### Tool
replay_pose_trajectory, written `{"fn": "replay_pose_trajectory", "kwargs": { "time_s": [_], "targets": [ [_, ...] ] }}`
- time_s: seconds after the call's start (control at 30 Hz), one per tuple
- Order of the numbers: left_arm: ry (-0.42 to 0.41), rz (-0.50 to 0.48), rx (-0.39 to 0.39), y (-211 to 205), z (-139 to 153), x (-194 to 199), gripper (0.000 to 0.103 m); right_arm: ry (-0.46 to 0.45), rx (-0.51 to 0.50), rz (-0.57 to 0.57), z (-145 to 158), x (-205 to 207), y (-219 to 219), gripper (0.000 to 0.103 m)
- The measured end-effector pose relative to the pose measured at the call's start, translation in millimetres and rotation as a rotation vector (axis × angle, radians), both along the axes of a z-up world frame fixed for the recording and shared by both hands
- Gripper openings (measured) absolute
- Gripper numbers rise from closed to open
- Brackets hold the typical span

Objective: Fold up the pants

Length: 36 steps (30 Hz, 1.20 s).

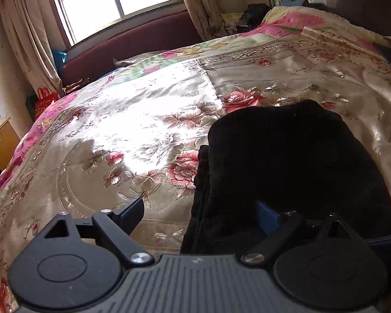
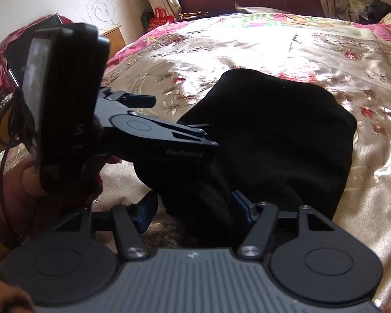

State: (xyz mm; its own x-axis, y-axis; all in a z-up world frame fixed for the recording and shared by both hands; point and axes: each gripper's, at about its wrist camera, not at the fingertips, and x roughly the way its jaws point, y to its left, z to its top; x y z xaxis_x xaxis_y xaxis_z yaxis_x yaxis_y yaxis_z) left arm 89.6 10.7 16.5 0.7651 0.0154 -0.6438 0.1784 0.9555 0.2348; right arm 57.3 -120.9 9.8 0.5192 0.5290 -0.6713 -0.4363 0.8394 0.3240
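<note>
We are holding both hand-held grippers over the bed (image 1: 143,120). The black pants (image 2: 268,130) are lying folded ahead, between the parted jaws of the right hand-held gripper (image 2: 193,208); the left hand-held gripper (image 1: 199,212) is standing apart too, its right finger against the pants' edge.

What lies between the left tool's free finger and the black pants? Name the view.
Only bare floral bedspread separates that finger from the black pants, seen in the left wrist view.

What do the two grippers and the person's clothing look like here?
Both the left gripper and right gripper are black, with round pivot discs, silver screws, ribbed grey bases and blue-padded fingers. Left one carries a cabled screen. Fuzzy red sleeve.
</note>
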Motion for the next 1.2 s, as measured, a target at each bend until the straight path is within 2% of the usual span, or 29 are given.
{"fn": "replay_pose_trajectory", "kwargs": {
  "time_s": [0.1,0.2,0.3,0.37,0.47,0.57,0.63,0.83,1.2],
  "targets": [
    [-0.010,0.023,-0.056,5.4,13.3,-4.9,0.103,0.018,0.108,-0.057,10.6,0.7,-29.9,0.061],
    [-0.043,0.032,-0.057,2.6,20.8,-14.4,0.103,0.000,0.132,-0.128,14.9,-3.4,-57.9,0.062],
    [-0.002,0.054,-0.017,-2.1,3.8,-14.5,0.103,0.036,0.099,-0.151,2.7,-4.7,-67.9,0.063],
    [0.008,0.066,-0.030,1.7,-2.6,-16.7,0.103,0.056,0.080,-0.134,-5.9,-8.2,-67.8,0.063],
    [0.007,0.079,-0.040,6.6,5.8,-22.4,0.103,0.031,0.065,-0.142,-1.4,-16.7,-67.9,0.063],
    [-0.037,0.074,0.000,5.2,18.4,-35.3,0.103,0.041,0.108,-0.182,1.9,-19.4,-77.7,0.063],
    [-0.062,0.071,0.017,3.7,24.6,-45.4,0.103,0.025,0.086,-0.206,5.1,-22.1,-79.8,0.063],
    [-0.089,0.057,-0.024,-2.0,34.5,-76.6,0.103,0.003,0.033,-0.267,13.2,-27.2,-86.2,0.063],
    [-0.068,0.018,-0.084,-22.1,27.7,-101.2,0.103,-0.025,-0.028,-0.337,21.5,-35.8,-92.0,0.063]
  ]
}}
